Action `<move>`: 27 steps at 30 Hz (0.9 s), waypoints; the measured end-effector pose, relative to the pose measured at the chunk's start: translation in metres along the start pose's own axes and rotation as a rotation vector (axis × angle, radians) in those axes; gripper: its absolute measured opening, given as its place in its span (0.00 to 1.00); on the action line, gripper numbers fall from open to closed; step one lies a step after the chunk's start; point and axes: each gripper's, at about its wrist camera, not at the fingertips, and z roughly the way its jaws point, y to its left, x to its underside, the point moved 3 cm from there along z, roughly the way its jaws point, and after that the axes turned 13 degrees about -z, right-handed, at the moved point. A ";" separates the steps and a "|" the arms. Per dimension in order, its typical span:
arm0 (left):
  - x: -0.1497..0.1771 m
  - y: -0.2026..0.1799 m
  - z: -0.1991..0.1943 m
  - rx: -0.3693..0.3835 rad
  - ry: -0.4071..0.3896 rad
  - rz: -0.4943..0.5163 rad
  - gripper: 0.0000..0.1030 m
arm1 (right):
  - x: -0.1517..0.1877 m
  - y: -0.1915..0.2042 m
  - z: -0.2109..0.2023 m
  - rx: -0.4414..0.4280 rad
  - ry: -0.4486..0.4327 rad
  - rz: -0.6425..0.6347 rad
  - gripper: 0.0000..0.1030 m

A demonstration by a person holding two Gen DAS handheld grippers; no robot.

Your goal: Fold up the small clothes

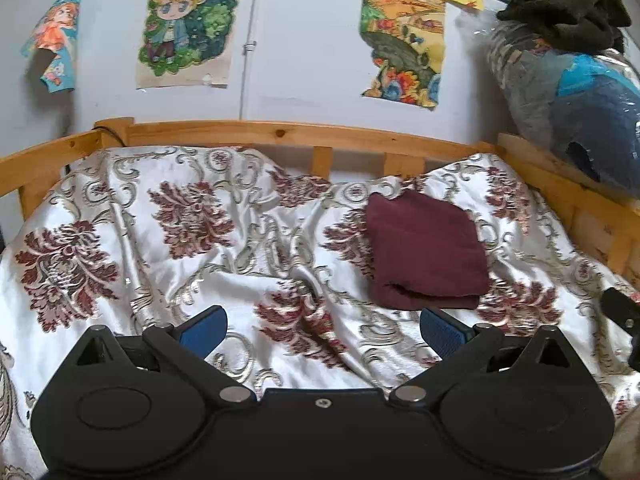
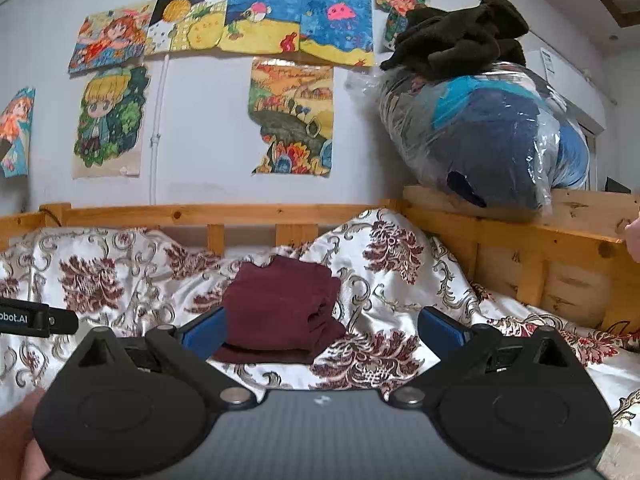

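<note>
Maroon cloth [image 1: 426, 250], folded soft square on glossy brocade bedspread [image 1: 200, 280]; both tongs [image 1: 324, 328] [image 2: 320, 330] apart.

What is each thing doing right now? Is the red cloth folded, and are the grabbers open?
Maroon cloth: folded into a neat stack, lying on the bedspread, not held.
Left gripper: jaws wide open, empty, short of the cloth.
Right gripper: jaws wide open, empty.
Bedspread: rumpled, wrinkled.
Plastic bag: stuffed full, resting on the wooden bed frame.
Dark garment: crumpled, unfolded, on top of the bag.
</note>
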 end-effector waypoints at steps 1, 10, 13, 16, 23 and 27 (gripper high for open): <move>0.001 0.002 0.002 -0.010 0.002 0.002 0.99 | 0.002 0.002 0.001 0.000 0.011 -0.005 1.00; 0.005 0.004 0.010 -0.039 0.031 0.019 0.99 | 0.008 0.006 0.010 -0.004 0.049 -0.018 1.00; 0.007 0.003 0.011 -0.039 0.032 0.028 0.99 | 0.009 0.005 0.011 -0.004 0.053 -0.012 1.00; 0.008 0.002 0.011 -0.041 0.033 0.037 0.99 | 0.009 0.003 0.012 -0.004 0.058 -0.004 1.00; 0.008 0.001 0.011 -0.038 0.035 0.040 0.99 | 0.011 0.001 0.014 -0.004 0.068 0.003 1.00; 0.008 0.002 0.011 -0.040 0.037 0.037 0.99 | 0.010 0.002 0.014 -0.004 0.066 -0.003 1.00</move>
